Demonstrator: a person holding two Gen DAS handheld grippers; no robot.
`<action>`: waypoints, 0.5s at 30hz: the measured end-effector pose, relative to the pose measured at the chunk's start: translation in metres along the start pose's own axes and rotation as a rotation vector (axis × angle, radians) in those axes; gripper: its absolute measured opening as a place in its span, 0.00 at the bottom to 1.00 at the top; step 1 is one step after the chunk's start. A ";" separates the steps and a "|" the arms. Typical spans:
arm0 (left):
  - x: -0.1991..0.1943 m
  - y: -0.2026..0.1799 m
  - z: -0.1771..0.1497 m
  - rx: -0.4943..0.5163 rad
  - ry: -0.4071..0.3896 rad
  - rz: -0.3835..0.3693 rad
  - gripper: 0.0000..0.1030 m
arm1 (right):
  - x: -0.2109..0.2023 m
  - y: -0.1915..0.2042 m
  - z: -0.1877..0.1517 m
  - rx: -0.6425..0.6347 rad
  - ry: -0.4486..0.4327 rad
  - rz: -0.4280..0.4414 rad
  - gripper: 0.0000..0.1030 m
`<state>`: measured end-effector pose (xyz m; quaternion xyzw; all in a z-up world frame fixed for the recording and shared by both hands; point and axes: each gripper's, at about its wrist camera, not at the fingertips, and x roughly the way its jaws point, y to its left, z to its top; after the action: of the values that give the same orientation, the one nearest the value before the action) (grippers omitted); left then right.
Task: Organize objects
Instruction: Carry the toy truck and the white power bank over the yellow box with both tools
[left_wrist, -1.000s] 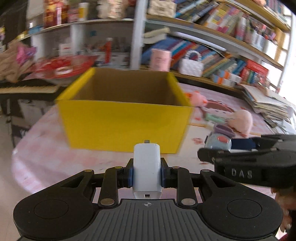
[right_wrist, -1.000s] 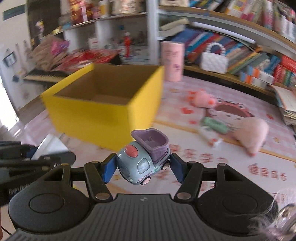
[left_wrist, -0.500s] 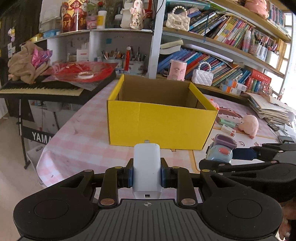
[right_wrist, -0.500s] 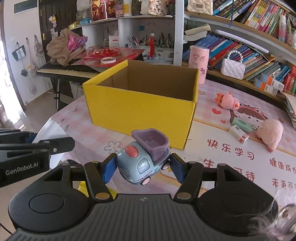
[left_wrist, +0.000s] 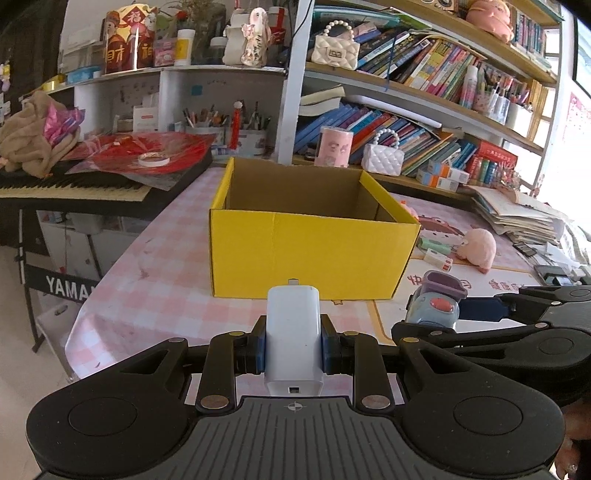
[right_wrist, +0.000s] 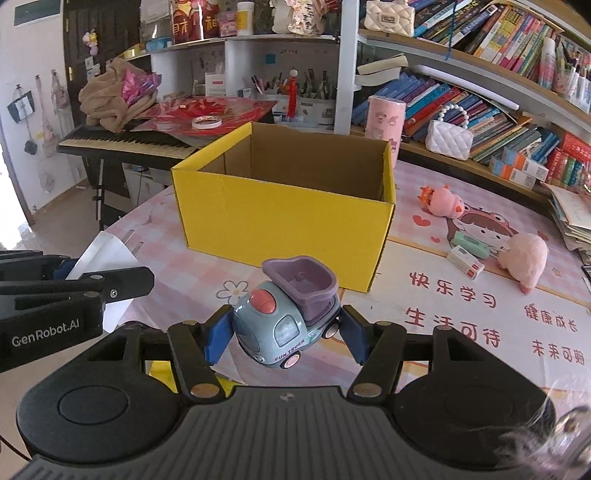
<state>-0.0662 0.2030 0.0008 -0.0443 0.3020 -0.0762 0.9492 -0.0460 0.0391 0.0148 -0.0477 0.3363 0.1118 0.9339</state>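
the left gripper (left_wrist: 293, 347) is clamped tight on a white usb charger block (left_wrist: 293, 343), its blue pads pressed on both sides and the port end facing the camera. the right gripper (right_wrist: 286, 328) stands about half open around a blue-grey toy dump truck (right_wrist: 286, 325) with a purple tipper and a pink button on top; both blue pads touch the truck's sides and it hangs clear of the table, so it is held. "fun truck" is printed low on its side.

both grippers are in front of an open yellow cardboard box (right_wrist: 288, 218) that sits on the pink checked tablecloth (left_wrist: 166, 295); what can be seen of its brown inside is bare. in the right wrist view the left gripper's arm carries the label "genrobot.ai" (right_wrist: 44, 328).

right of the box, a children's mat (right_wrist: 480, 317) bears red chinese characters, 快乐学习, 生活可待, 健康成长 and 未来可期. on it lie a pink plush toy (right_wrist: 524, 258), a smaller pink plush pig (right_wrist: 443, 201), a mint green eraser-like block (right_wrist: 471, 243) and a small white box with a red end (right_wrist: 465, 261).

left of the table, a keyboard stand shows "yama", the rest cut off by the tablecloth (left_wrist: 68, 293). a roll of tape (right_wrist: 206, 122) rests on red paper on the keys. behind the box, a pink cylinder printed with piglets (right_wrist: 384, 116) and a white quilted handbag with a pearl handle (right_wrist: 448, 138) stand before rows of books.
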 end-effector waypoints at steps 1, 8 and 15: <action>0.000 0.000 0.001 0.005 -0.002 -0.004 0.24 | 0.000 0.001 0.000 0.004 0.001 -0.006 0.58; 0.003 -0.001 0.011 0.029 -0.034 -0.031 0.24 | 0.002 -0.002 0.005 0.039 -0.001 -0.031 0.58; 0.014 -0.001 0.050 0.024 -0.104 -0.042 0.24 | 0.006 -0.019 0.038 0.060 -0.075 -0.054 0.58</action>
<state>-0.0262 0.2017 0.0335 -0.0432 0.2505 -0.0974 0.9622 -0.0134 0.0276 0.0401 -0.0246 0.3030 0.0781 0.9495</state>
